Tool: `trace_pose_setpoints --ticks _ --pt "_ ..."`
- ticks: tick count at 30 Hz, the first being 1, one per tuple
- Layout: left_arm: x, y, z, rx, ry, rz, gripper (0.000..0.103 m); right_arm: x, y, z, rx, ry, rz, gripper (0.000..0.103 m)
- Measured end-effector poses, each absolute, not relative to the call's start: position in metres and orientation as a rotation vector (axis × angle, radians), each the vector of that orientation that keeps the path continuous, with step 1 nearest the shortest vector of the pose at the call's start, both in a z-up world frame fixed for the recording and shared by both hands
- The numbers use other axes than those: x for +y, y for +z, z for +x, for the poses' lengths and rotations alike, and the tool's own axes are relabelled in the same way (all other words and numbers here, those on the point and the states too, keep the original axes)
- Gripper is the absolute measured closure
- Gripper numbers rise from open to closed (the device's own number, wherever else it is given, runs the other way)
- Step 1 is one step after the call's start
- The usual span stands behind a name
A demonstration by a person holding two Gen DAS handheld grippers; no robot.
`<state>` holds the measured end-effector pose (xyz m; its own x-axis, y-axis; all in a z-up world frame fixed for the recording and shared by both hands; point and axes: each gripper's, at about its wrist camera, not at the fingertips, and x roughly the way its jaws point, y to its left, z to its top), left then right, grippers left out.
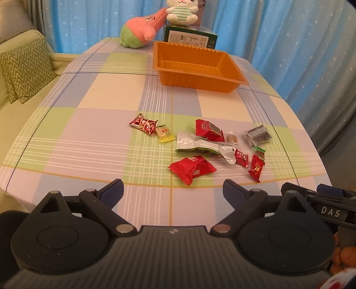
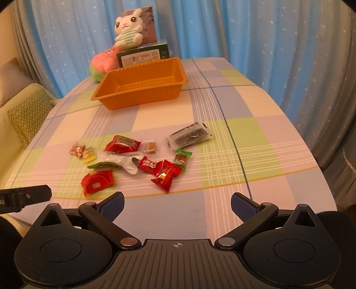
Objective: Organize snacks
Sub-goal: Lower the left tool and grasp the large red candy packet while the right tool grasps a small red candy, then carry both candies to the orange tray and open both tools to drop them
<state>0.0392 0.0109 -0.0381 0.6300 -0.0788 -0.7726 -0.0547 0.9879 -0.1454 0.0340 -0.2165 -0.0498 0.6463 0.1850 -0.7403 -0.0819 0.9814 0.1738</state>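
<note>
Several wrapped snacks lie scattered mid-table: a red packet (image 1: 192, 169) (image 2: 97, 180) nearest, a white-green pouch (image 1: 200, 144) (image 2: 115, 160), red candies (image 1: 144, 124) (image 2: 166, 175), a yellow candy (image 1: 164, 133), a clear dark-print packet (image 1: 257, 134) (image 2: 189, 135). An empty orange tray (image 1: 198, 76) (image 2: 142, 95) stands beyond them. My left gripper (image 1: 173, 189) is open and empty, short of the red packet. My right gripper (image 2: 178, 205) is open and empty, near the table's front edge; it also shows in the left wrist view (image 1: 329, 200).
A green box (image 1: 189, 37) (image 2: 142, 55) with a white bunny plush (image 1: 181, 11) (image 2: 129, 29) on top and a pink-green plush (image 1: 140, 31) (image 2: 103, 64) stand behind the tray. Blue curtains hang behind. A sofa with a green cushion (image 1: 24, 71) is at left.
</note>
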Motion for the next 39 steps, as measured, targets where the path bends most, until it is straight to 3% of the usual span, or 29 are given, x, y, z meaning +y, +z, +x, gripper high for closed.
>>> trace_pose_setpoints --ticks 7,11,17,25,33,36,39 --pt "0.006 -0.063 0.083 0.955 -0.137 -0.074 0.018 -0.218 -0.07 0.056 0.86 0.144 0.152 0.002" --pt "0.001 -0.076 0.107 0.983 -0.22 0.004 0.025 -0.218 -0.08 0.071 0.874 0.142 0.173 0.015" --pt "-0.008 -0.093 0.131 1.015 -0.325 0.117 0.049 -0.219 -0.089 0.085 0.871 0.147 0.207 0.023" --pt "-0.014 -0.101 0.136 1.037 -0.38 0.162 0.077 -0.217 -0.098 0.096 0.883 0.162 0.243 0.04" --pt "-0.019 -0.103 0.125 1.015 -0.318 0.142 0.079 -0.204 -0.107 0.104 0.899 0.173 0.218 0.058" --pt "-0.02 -0.103 0.123 1.009 -0.299 0.127 0.079 -0.201 -0.109 0.102 0.9 0.175 0.189 0.079" --pt "-0.02 -0.103 0.119 1.002 -0.288 0.114 0.08 -0.201 -0.107 0.098 0.895 0.183 0.173 0.081"
